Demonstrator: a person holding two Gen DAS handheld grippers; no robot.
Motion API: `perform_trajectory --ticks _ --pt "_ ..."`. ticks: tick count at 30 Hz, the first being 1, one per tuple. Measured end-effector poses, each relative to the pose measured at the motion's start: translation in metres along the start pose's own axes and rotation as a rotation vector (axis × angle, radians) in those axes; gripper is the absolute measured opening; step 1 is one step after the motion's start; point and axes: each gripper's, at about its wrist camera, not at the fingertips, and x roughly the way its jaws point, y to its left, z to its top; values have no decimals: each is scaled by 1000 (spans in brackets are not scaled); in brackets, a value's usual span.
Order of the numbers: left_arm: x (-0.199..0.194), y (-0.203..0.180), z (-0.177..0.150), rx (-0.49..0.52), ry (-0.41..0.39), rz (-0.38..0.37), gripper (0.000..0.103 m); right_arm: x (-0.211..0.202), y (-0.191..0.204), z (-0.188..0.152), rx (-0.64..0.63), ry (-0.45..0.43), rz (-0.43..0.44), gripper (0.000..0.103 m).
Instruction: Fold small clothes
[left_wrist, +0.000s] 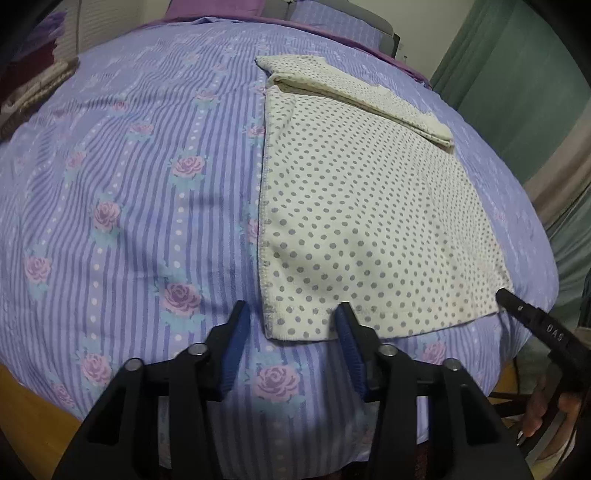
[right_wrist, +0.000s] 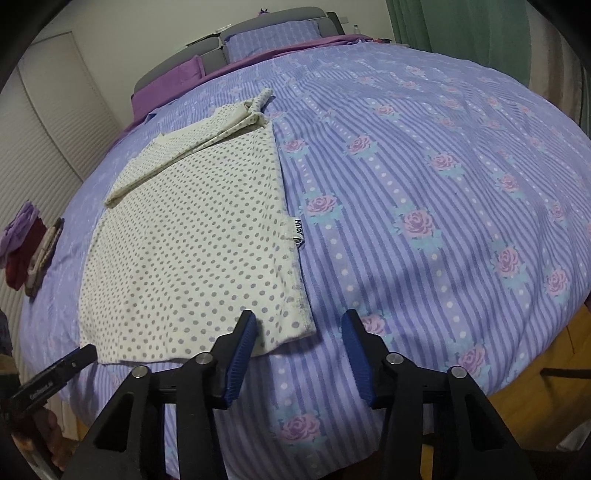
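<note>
Striped rose-print bedspread (left_wrist: 129, 192) underneath, polka-dot garment (left_wrist: 362, 221) flat with sleeves folded across the far end, long axis running away, left gripper (left_wrist: 291, 317) and right gripper (right_wrist: 299, 328) both wide open, empty, straddling the near hem's two corners, equally close.

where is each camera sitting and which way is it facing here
Left wrist: sits on the left gripper at the bed's near edge, facing the headboard; its open blue-padded fingers straddle the near left corner of the cream grey-dotted garment.
Right wrist: sits on the right gripper, open at the garment's near right corner, same heading.
Shared: the garment, the lilac striped rose-print bedcover, and each view shows the other gripper's black tip plus some hand.
</note>
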Motion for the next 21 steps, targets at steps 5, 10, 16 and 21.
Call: perform_trajectory --ticks 5,10,16,21 --pt "0 -4 1 20 6 -3 19 4 3 2 -2 17 20 29" --pt "-11 -2 2 -1 -13 0 11 -2 0 4 27 11 33 11" --pt "-45 0 3 -44 -88 8 9 -24 -4 11 65 -38 18 9" --pt "-77 -8 15 -44 -172 9 8 -55 1 24 69 -113 65 8"
